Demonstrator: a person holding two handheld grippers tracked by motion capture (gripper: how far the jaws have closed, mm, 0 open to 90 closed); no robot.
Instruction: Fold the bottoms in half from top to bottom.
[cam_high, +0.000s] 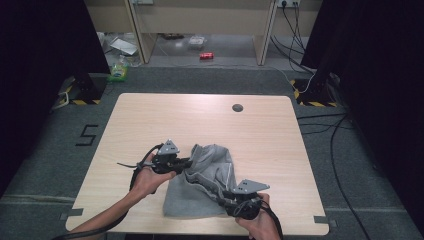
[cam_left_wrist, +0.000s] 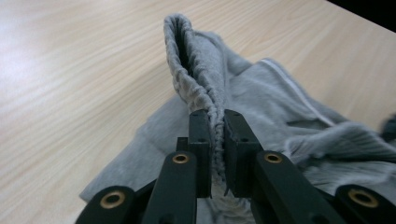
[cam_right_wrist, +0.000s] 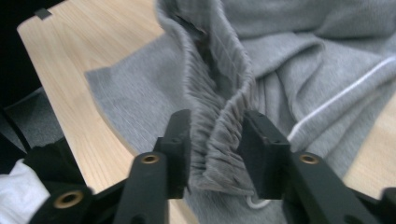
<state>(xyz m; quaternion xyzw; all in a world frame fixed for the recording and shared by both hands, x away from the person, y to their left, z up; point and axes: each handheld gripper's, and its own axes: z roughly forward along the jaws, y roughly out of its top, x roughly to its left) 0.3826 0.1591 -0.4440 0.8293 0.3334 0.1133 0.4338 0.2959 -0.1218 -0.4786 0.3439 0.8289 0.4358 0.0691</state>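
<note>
Already both claws were clamped on the ribbed band of the grey garment (cam_high: 207, 180), the left claw (cam_high: 189, 163) and right claw (cam_high: 224, 196) alike; it lay crumpled lower centre on the worktop (cam_high: 150, 120), spreading or folding not yet done.

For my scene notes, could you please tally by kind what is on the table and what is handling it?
Grey garments: 1, the grey garment, crumpled, its gathered edge pinched at two places.
Handheld grippers: 2, the left gripper and the right gripper, each shut on that edge.
Tables: 1, the wooden table.
Total: 4
</note>
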